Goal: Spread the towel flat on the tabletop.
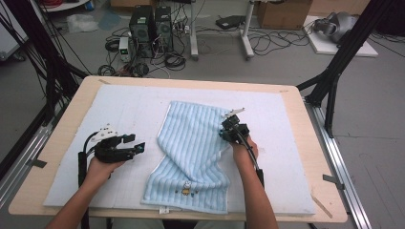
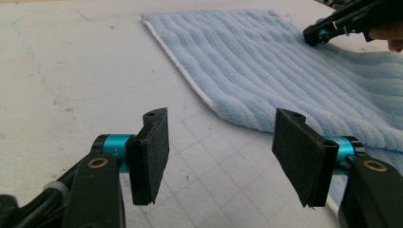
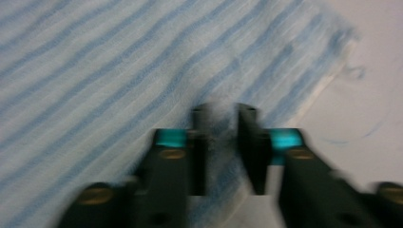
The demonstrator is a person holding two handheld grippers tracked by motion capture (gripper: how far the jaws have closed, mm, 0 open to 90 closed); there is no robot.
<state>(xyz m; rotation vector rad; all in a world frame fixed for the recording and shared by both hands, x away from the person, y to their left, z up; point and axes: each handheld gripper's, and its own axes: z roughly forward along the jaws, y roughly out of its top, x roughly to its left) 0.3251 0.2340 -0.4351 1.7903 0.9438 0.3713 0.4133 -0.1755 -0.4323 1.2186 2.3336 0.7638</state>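
Observation:
A light blue striped towel (image 1: 196, 143) lies crumpled lengthwise on the white mat (image 1: 129, 109), with a small embroidered figure near its front edge. My right gripper (image 1: 224, 132) rests on the towel's right edge, about halfway along. In the right gripper view, which is blurred, its jaws (image 3: 223, 114) are nearly together with a ridge of towel (image 3: 95, 71) pinched between them. My left gripper (image 1: 134, 143) hovers over bare mat just left of the towel. Its jaws (image 2: 223, 152) stand wide apart with nothing between them. They face the towel's near edge (image 2: 285, 71) and the right gripper (image 2: 316, 37) beyond.
The white mat covers most of a wooden table (image 1: 67, 119). Black frame posts (image 1: 334, 71) stand at the table's far corners. Computer towers (image 1: 150, 26) and cables sit on the floor beyond the far edge.

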